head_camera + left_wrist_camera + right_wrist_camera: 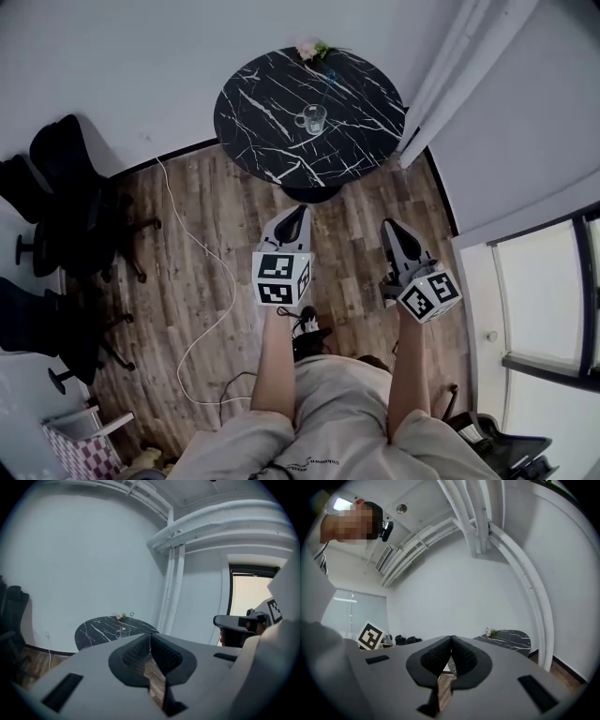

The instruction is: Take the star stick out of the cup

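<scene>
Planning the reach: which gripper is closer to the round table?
The left gripper: its tip lies just short of the table; the right gripper is farther aside.

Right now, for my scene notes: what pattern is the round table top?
Table top: black with white marble veining; clearest in the head view.

Glossy marble-look table (258, 108), clear glass cup (311, 119)

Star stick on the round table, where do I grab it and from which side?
Grip the star stick on its stem under the star, coming from the near side above the flowers. It seems to stand upright at the table's far edge, star on top; the stem is barely visible.
</scene>
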